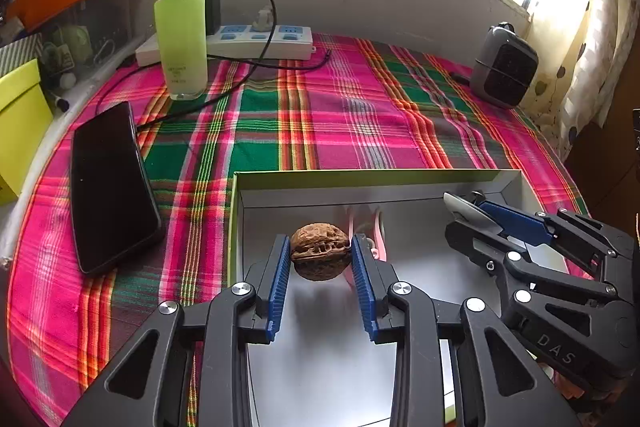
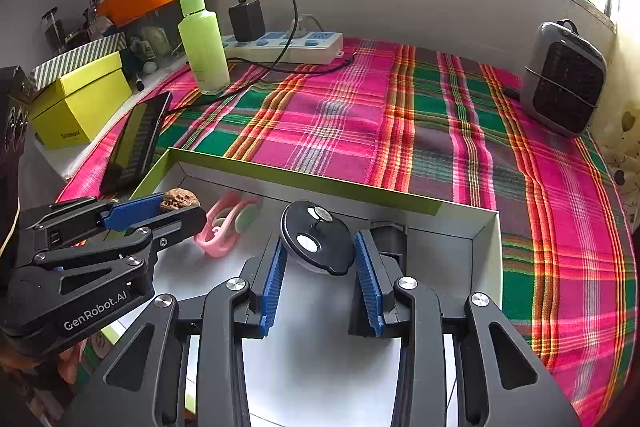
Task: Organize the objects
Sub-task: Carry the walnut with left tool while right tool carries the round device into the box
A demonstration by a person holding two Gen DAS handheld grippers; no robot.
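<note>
My left gripper (image 1: 320, 242) is shut on a brown walnut (image 1: 320, 255), held just above the floor of a shallow green-rimmed box (image 1: 360, 174). The right wrist view shows that walnut (image 2: 180, 198) in the left gripper (image 2: 180, 206) at the left. My right gripper (image 2: 320, 241) is shut on a round black disc (image 2: 308, 227) with a silver knob and a white spot, also over the box (image 2: 304, 178). In the left wrist view the right gripper (image 1: 460, 215) comes in from the right, its disc (image 1: 466, 207) seen edge-on. A pink clip-like item (image 2: 222, 231) lies inside the box.
The box sits on a pink and green plaid cloth (image 2: 360, 115). A black phone (image 1: 112, 187) lies left of the box. Behind stand a green bottle (image 1: 182, 27), a white power strip (image 1: 240, 45) with a charger and cable, and a grey heater (image 2: 564, 79). A yellow box (image 2: 80, 103) is far left.
</note>
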